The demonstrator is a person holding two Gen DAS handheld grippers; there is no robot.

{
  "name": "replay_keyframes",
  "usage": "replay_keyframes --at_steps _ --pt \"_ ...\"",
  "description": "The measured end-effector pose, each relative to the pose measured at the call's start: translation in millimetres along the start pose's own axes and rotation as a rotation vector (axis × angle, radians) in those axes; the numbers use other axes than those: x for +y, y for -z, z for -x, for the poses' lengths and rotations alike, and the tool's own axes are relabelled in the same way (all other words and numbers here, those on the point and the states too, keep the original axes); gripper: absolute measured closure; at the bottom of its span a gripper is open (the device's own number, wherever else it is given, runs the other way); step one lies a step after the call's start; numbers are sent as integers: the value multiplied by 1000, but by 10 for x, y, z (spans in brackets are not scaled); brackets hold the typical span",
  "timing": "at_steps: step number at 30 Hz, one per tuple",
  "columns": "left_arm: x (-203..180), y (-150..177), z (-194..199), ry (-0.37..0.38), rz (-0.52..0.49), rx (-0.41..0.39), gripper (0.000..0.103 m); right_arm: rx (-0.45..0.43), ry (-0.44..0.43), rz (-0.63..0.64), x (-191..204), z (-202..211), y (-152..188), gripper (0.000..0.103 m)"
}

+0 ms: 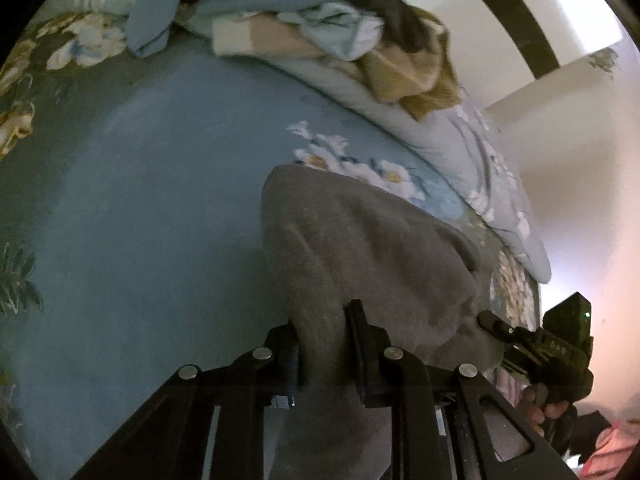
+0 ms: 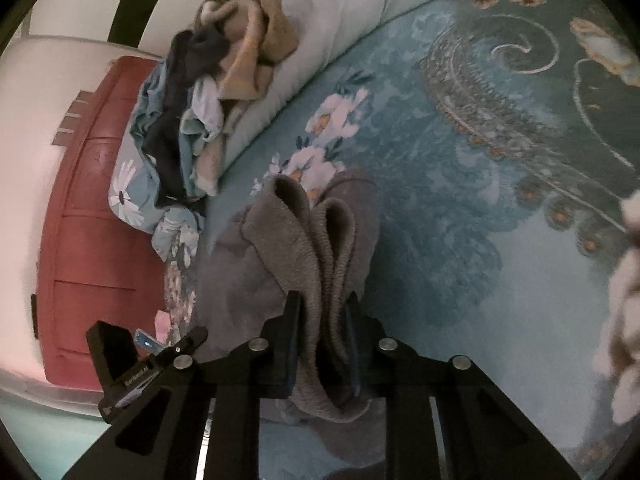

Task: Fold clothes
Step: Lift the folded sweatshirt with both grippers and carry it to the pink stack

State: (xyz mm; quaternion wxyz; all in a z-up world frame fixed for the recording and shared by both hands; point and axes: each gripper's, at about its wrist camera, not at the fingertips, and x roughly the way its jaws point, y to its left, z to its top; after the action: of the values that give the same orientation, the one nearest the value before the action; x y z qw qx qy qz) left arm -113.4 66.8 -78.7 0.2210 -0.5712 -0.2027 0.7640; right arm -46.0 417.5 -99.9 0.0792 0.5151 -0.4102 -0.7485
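A grey towel-like garment (image 1: pixel 360 248) hangs over the blue floral bedsheet (image 1: pixel 160 200). My left gripper (image 1: pixel 324 320) is shut on one bunched edge of it. My right gripper (image 2: pixel 324 308) is shut on another bunched, folded edge of the same grey garment (image 2: pixel 316 232), which shows as several thick folds between the fingers. The right gripper also shows in the left wrist view (image 1: pixel 492 322) at the garment's right edge. The left gripper shows at lower left in the right wrist view (image 2: pixel 192 338).
A pile of unfolded clothes (image 2: pixel 224 80), tan, dark and light blue, lies on a folded quilt (image 2: pixel 352 20) at the far side of the bed. A red headboard (image 2: pixel 88 220) stands at the left. A fluffy pale item (image 2: pixel 624 312) is at the right edge.
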Motion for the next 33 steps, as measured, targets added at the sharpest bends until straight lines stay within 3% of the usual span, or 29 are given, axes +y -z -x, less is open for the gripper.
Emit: replay_keyframes --at_steps 13,25,33 --pt "-985 220 190 100 -140 -26 81 -125 -7 32 -53 1079 14 82" --pt "-2642 604 -345 218 -346 75 81 -253 76 3 -764 2611 -85 82" --pt "-3776 1108 -860 309 -468 207 81 -306 186 -60 -1465 3705 -118 82"
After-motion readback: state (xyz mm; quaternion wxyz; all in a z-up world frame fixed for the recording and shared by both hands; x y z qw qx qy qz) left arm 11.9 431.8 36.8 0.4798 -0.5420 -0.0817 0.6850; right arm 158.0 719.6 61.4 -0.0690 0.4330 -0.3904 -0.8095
